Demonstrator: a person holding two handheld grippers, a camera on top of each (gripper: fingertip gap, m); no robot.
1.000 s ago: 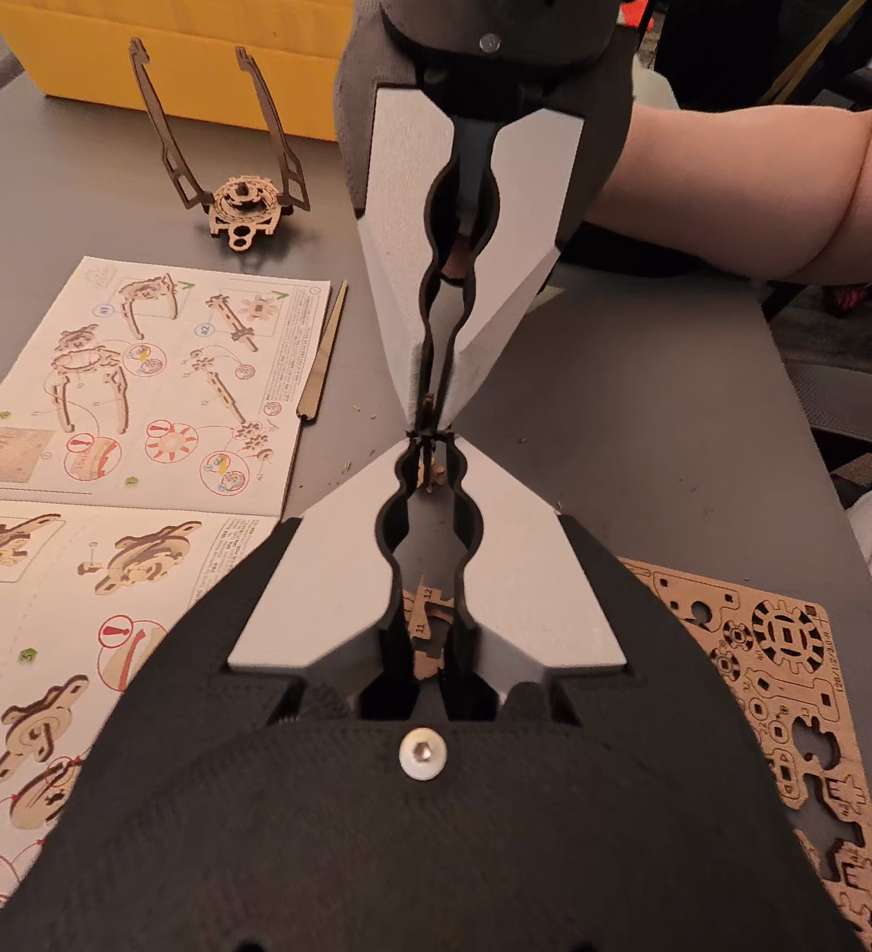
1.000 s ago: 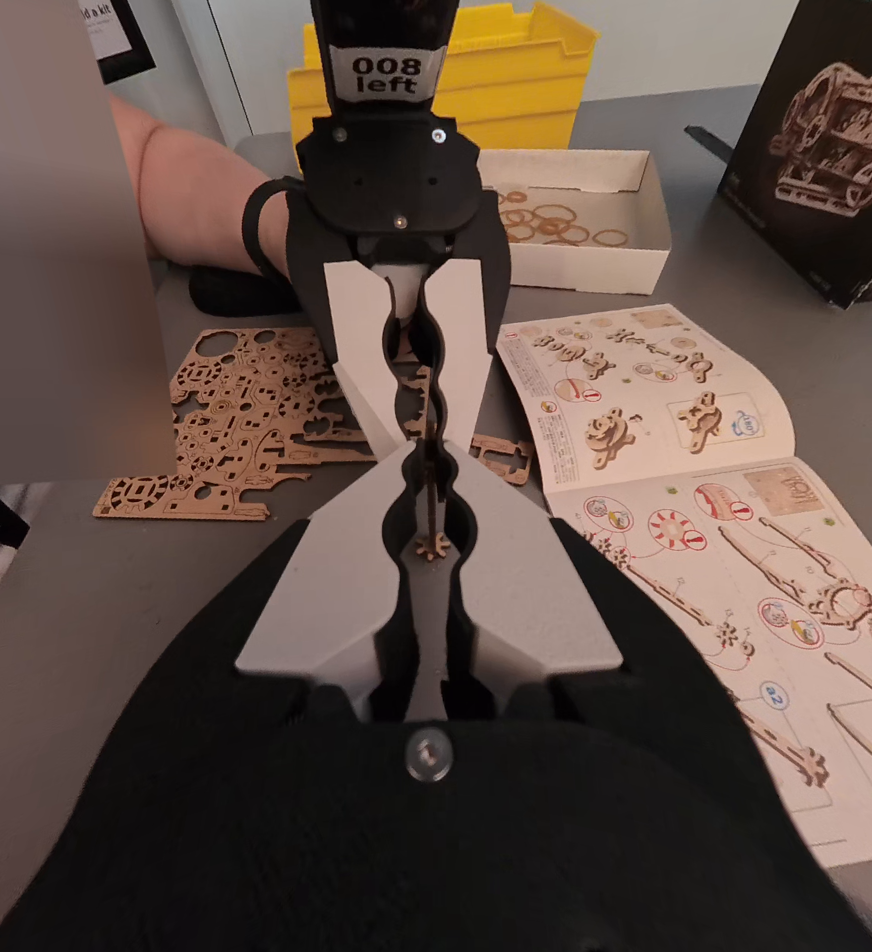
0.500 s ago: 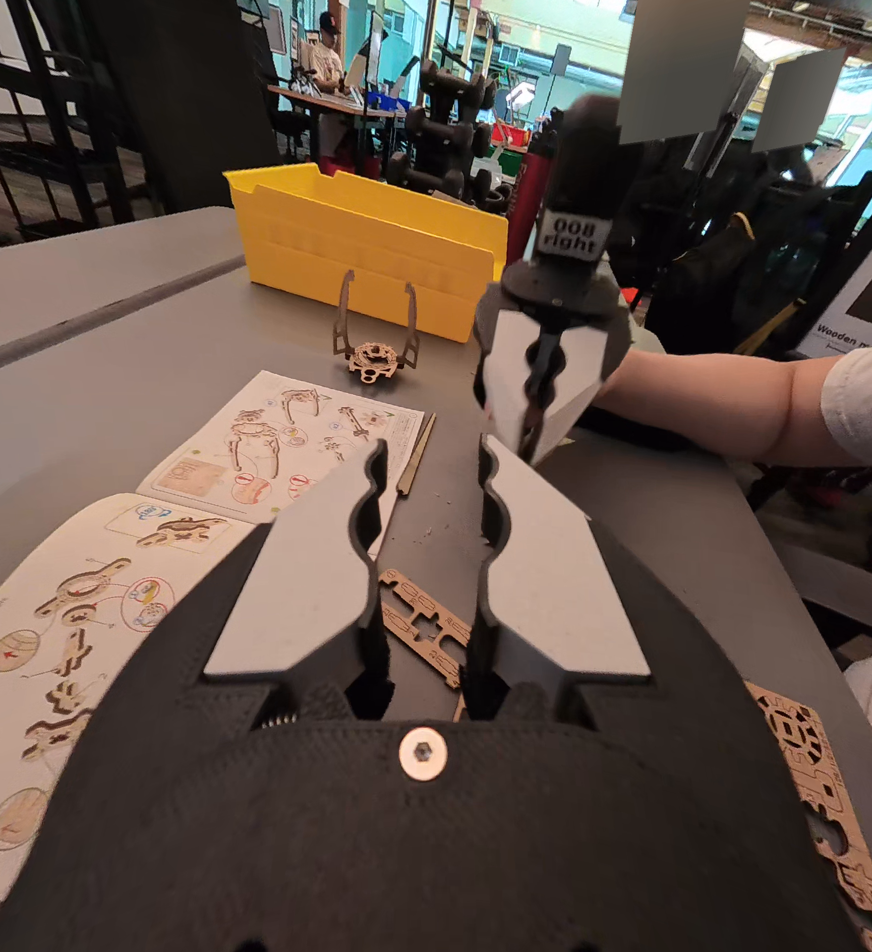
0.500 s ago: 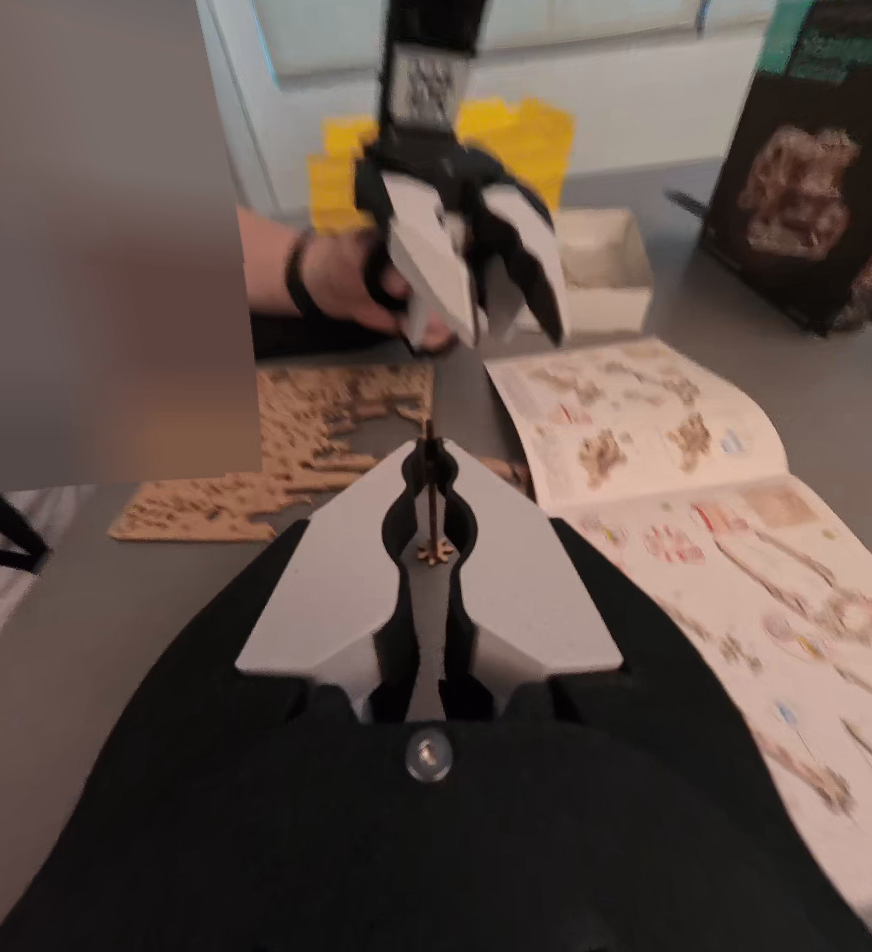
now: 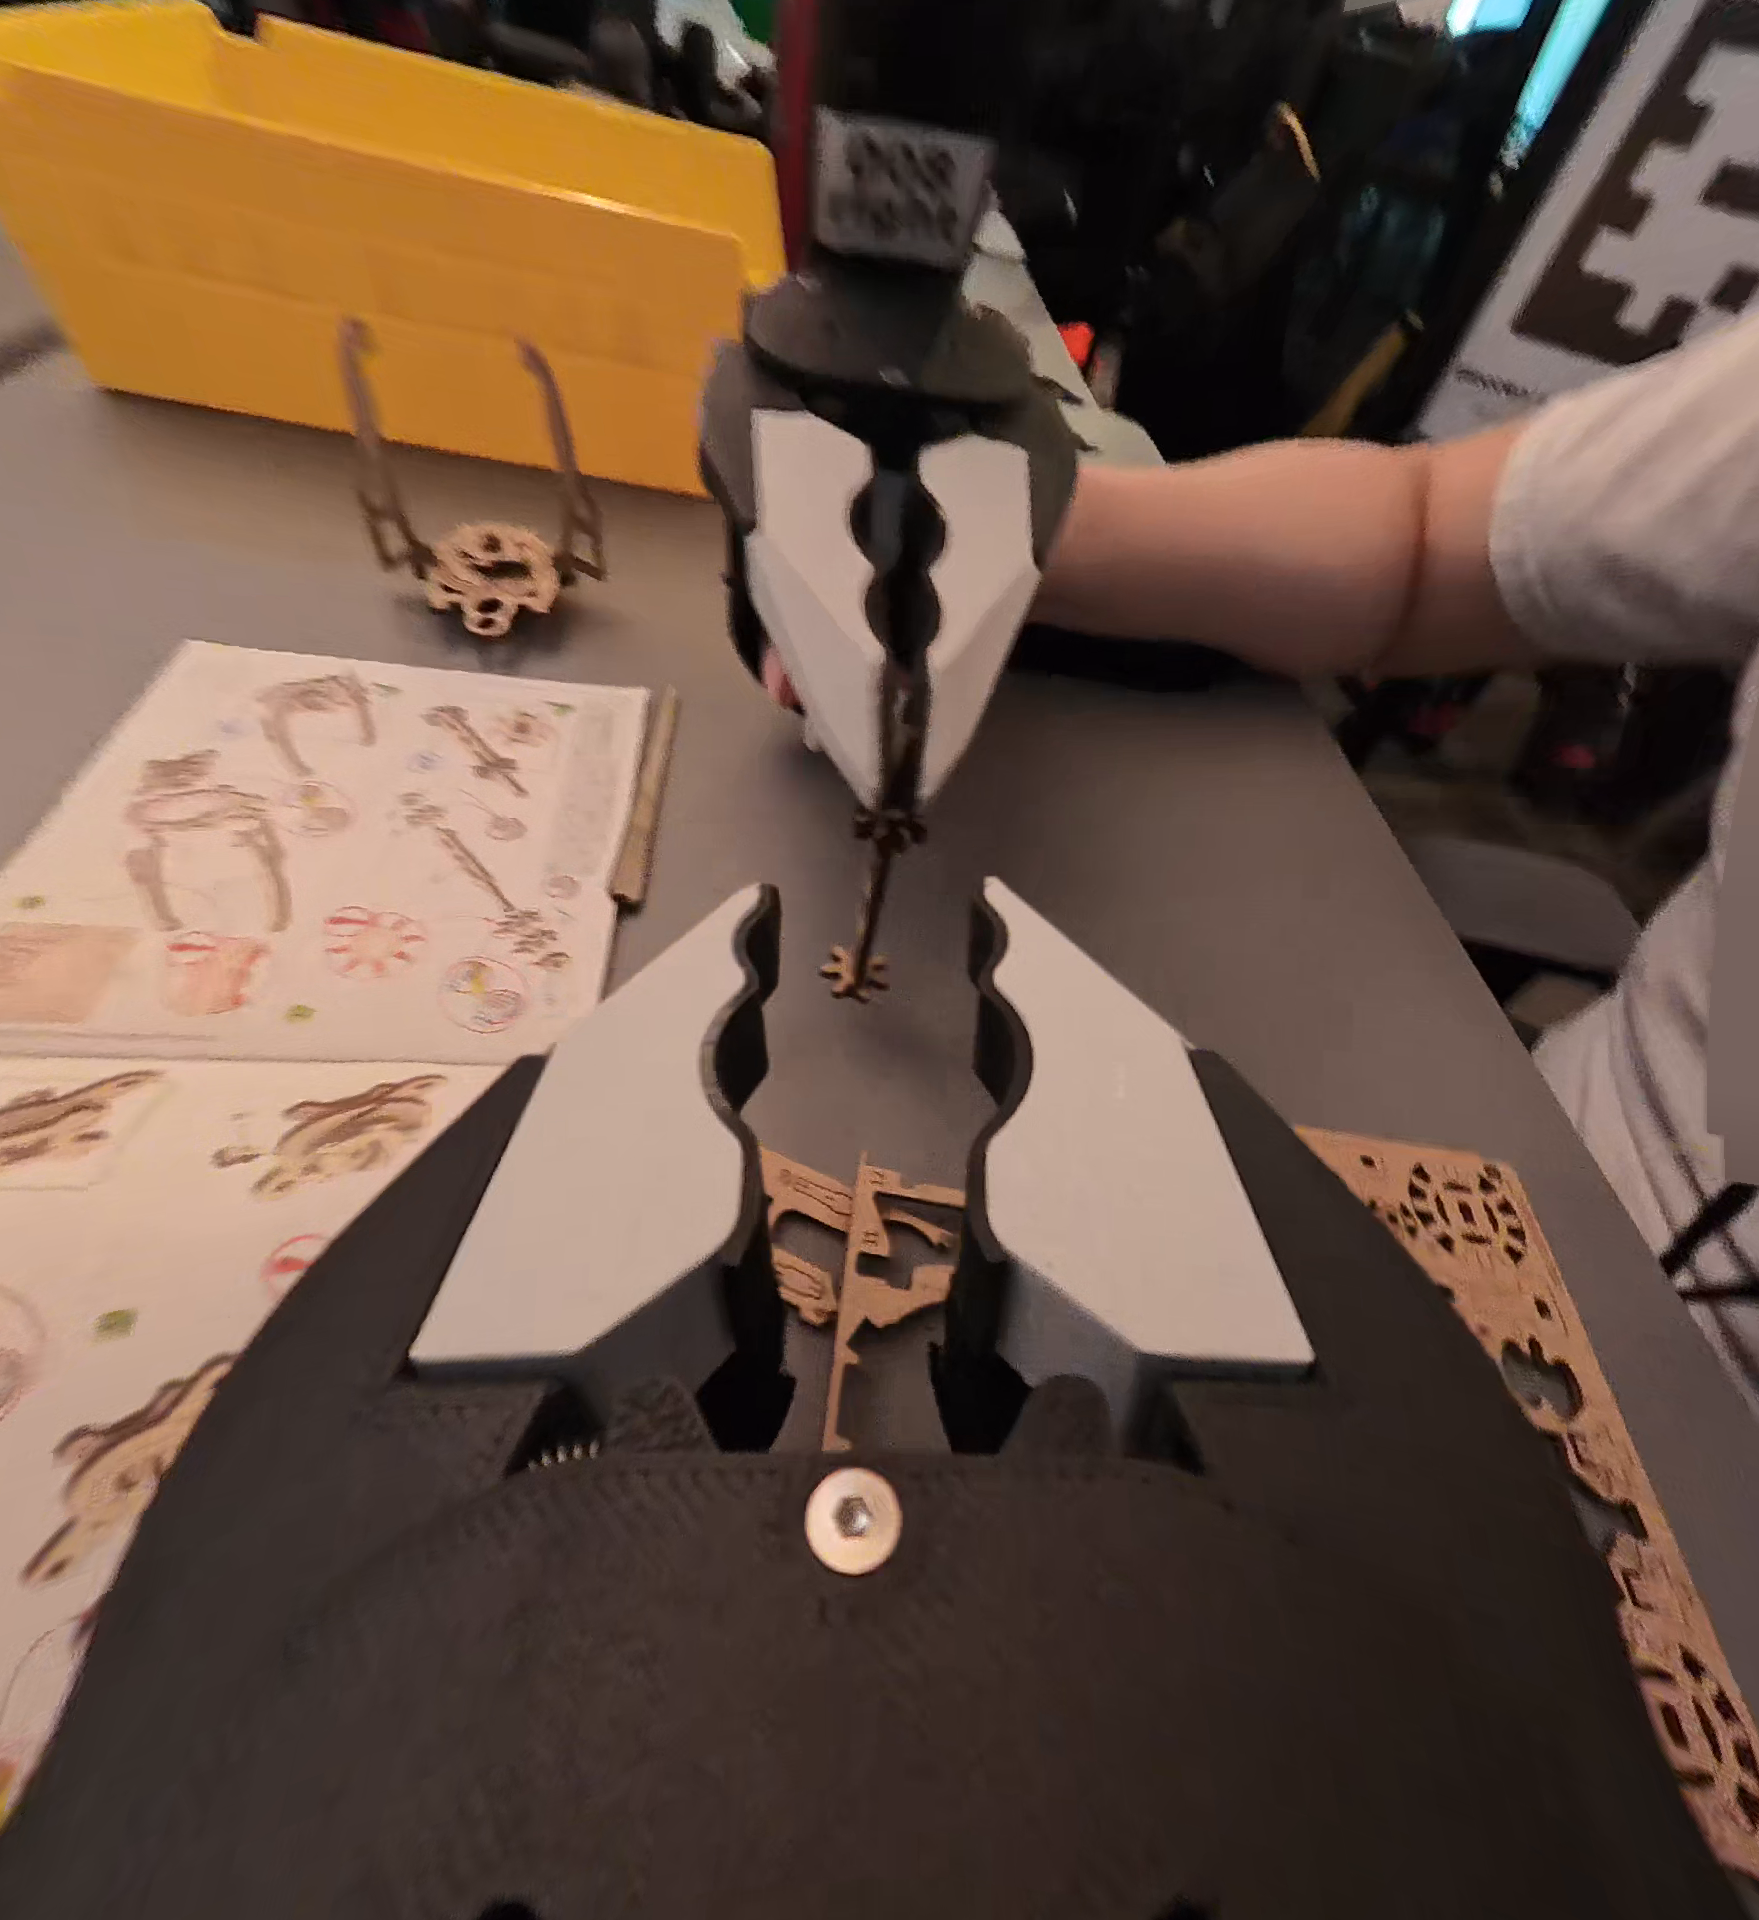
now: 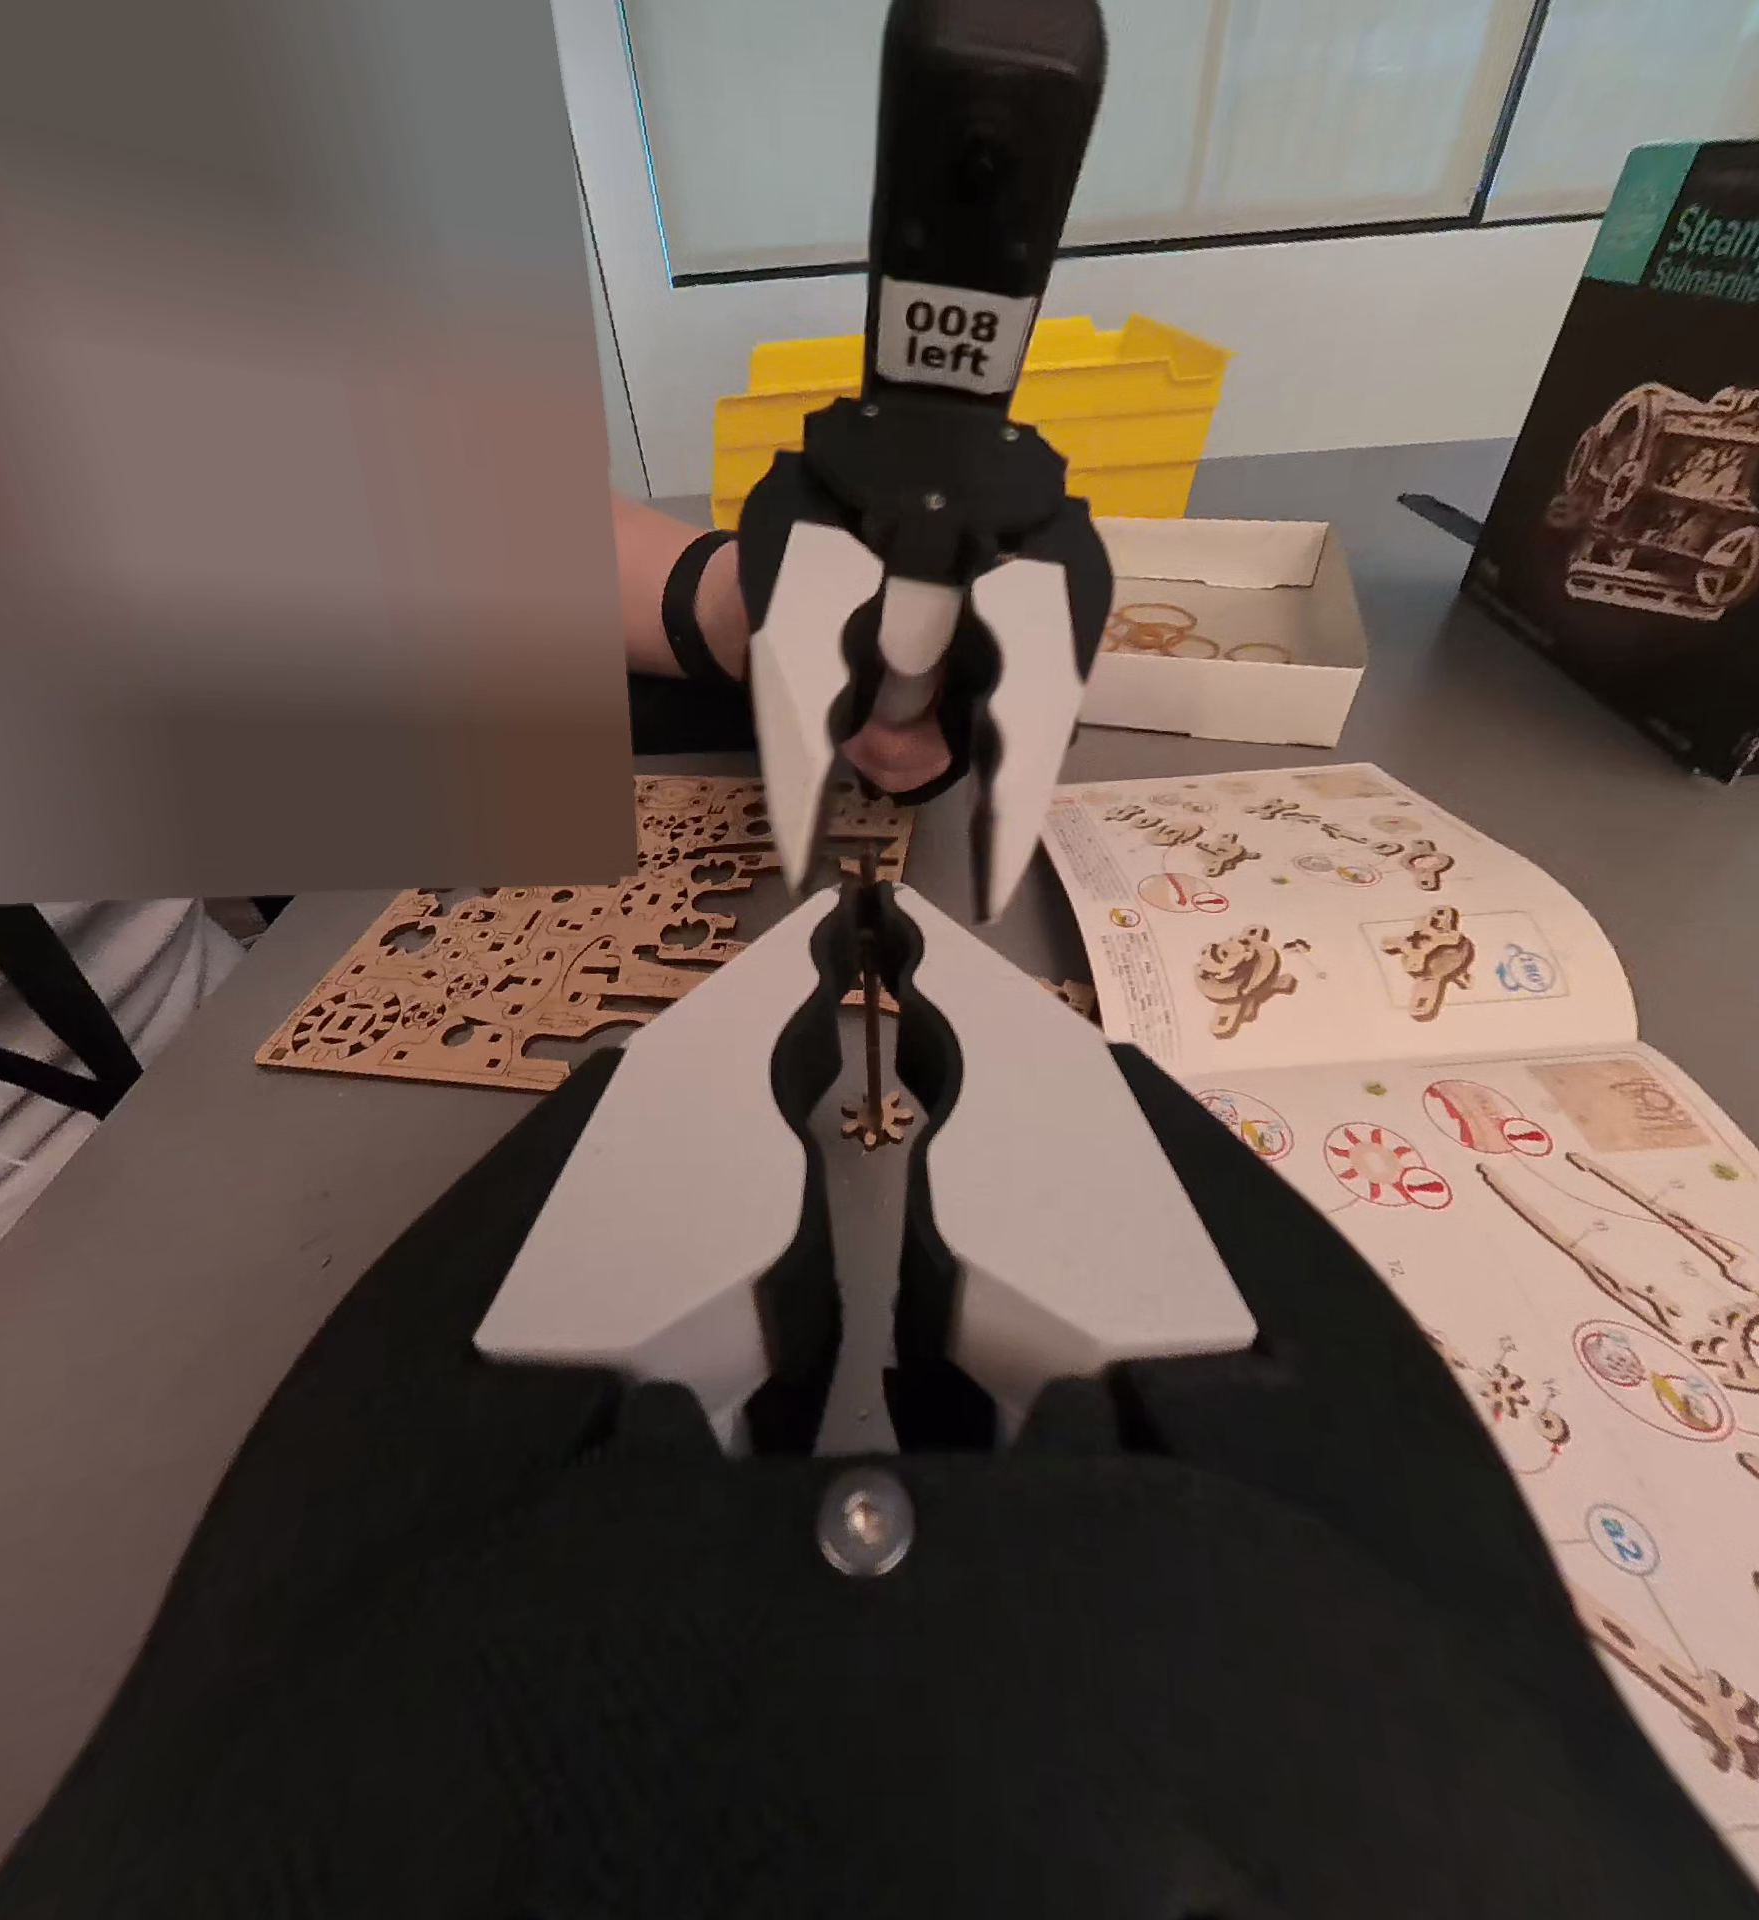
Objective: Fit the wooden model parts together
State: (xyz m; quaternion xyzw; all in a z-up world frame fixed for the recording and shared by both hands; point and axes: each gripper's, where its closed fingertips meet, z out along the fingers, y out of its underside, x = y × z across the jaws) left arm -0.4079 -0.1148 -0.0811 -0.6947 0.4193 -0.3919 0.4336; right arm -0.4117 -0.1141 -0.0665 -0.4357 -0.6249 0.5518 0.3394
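My right gripper [image 6: 859, 899] is shut on a thin wooden axle [image 6: 867, 997] with a small gear [image 6: 875, 1122] between its fingers. In the left wrist view the right gripper [image 5: 890, 805] points at me. The axle [image 5: 875, 904] sticks out of its tips with two small gears on it. My left gripper [image 5: 875, 899] is open and empty, and the axle's end gear [image 5: 854, 971] lies between its fingertips without touching them. In the right wrist view the left gripper [image 6: 901, 888] is open just beyond my right tips.
A wooden part sheet [image 5: 1477, 1299] [image 6: 501, 987] lies below the grippers, beside an open instruction booklet [image 5: 283, 831] [image 6: 1374, 987]. A part-built assembly with two arms [image 5: 485, 561], a wooden stick [image 5: 646, 800], a yellow bin [image 5: 335, 229], a white box of rings [image 6: 1228, 644] and a black kit box [image 6: 1685, 468] stand around. My two grippers' fingertips are within a few centimetres of each other. Both grippers' tips are roughly 12 cm from the wooden stick [image 5: 646, 800].
My left gripper opened, let go at the axle's tip and pulled back. It has now come close again, open around the axle's end. My right gripper stayed shut on the axle.
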